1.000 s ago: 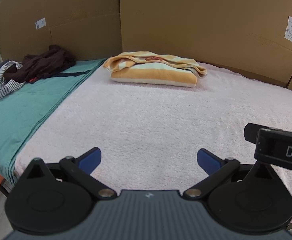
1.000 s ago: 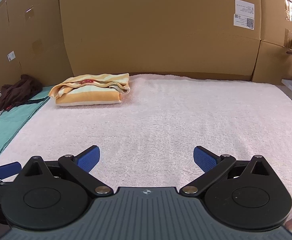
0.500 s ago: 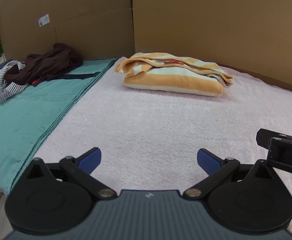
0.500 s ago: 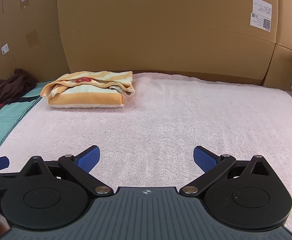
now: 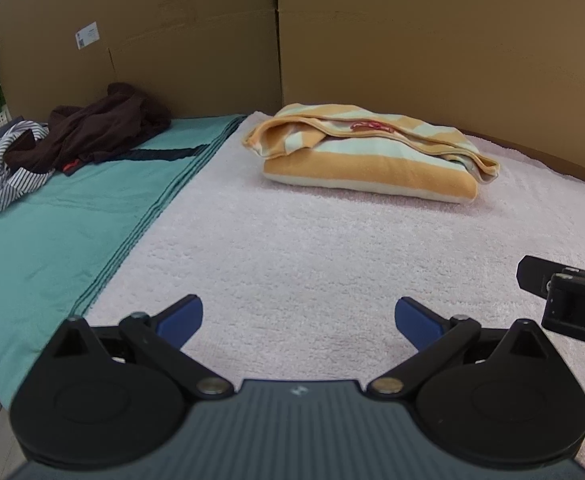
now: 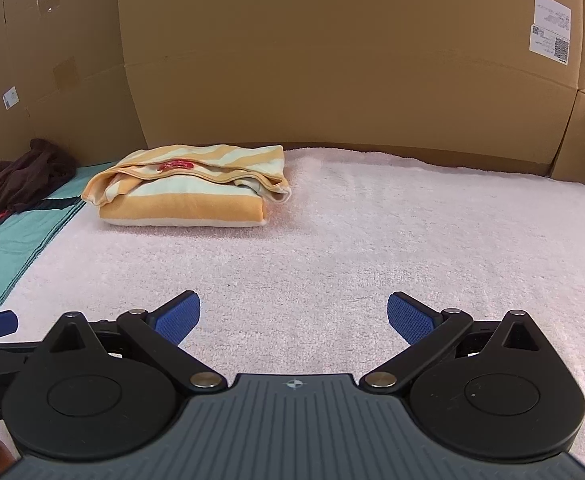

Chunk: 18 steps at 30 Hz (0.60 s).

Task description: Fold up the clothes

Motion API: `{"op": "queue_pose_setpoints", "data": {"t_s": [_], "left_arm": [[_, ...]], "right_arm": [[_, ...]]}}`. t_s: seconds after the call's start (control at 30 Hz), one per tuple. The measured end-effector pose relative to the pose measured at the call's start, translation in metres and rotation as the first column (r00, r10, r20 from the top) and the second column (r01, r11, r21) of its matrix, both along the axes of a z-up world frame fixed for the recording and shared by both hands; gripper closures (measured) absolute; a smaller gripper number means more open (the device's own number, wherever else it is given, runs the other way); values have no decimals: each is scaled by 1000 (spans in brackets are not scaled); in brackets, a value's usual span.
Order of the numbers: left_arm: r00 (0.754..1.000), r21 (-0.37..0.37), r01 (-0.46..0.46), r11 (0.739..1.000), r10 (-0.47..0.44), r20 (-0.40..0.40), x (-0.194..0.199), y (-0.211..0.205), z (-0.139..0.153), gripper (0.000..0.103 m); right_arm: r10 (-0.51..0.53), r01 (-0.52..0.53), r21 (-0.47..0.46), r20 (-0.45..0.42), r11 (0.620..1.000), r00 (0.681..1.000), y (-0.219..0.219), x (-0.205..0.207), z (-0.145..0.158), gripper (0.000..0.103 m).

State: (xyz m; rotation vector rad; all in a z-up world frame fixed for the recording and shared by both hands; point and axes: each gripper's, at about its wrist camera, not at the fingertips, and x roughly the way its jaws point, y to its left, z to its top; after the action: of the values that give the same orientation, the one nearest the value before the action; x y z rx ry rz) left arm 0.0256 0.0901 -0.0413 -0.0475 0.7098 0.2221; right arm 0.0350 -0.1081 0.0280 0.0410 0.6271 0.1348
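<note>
Clothes-wise, striped top (image 5: 372, 160) sits folded at the back of the pink towel (image 5: 312, 248); both views have crept closer, left gripper (image 5: 298, 318) and right gripper (image 6: 292, 316) wide open, empty, probably heading for the dark pile (image 5: 104, 132) next

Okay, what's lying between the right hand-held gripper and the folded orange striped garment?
Nothing: in the right wrist view, only bare pink towel stretches from the open right hand-held gripper to the folded orange striped garment.

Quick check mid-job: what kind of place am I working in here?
Probably a makeshift folding station, not a home: a table padded with a pink towel, walled by cardboard sheets, with a folded striped garment and unfolded clothes waiting.
</note>
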Motion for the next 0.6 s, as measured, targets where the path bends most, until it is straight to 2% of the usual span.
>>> {"op": "queue_pose_setpoints", "data": {"t_s": [0.3,0.6], "left_arm": [[1000,3,-28,1000,28,-13,10,7,-3,1],[1000,22,-12,1000,12,-19,24,11,-4,1]], "right_arm": [[26,-26,26,0,999,1000,5,14,-8,1],[33,-33,49,2,998,999,9,27,-14,1]]}}
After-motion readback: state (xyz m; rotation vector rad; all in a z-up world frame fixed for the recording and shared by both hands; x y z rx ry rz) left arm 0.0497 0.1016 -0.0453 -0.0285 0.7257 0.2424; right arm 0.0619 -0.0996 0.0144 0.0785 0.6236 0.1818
